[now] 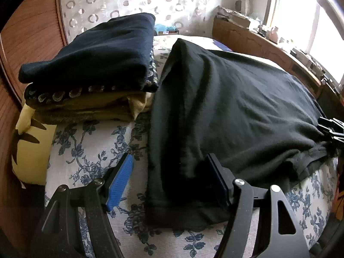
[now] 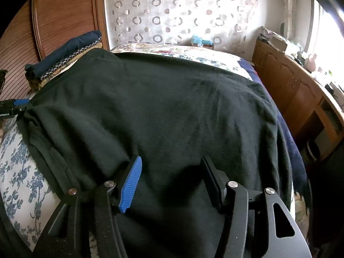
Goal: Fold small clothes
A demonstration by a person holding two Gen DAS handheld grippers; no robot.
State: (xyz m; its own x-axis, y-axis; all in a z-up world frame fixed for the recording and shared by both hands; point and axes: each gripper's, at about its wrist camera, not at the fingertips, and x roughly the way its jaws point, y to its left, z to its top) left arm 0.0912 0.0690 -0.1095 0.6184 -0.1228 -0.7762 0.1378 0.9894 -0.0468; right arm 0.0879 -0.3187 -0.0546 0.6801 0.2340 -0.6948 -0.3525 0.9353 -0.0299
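Both tongs gape wide, low over the black garment [image 2: 172,107]: left tongs [image 1: 169,176], right tongs [image 2: 172,172].

The room is a bedroom. A bed [image 1: 90,142] with a white bedsheet printed with blue flowers fills the middle. Behind it hangs a pale curtain [image 2: 172,15] with a pattern of rings and dots, and light comes through it. On the left stands a brown wooden wardrobe [image 2: 64,15] with fine horizontal slats. On the right a low wooden cabinet [image 2: 286,81] runs along the wall, with many small items on its top. Above it a window [image 1: 301,15] gives very bright daylight.
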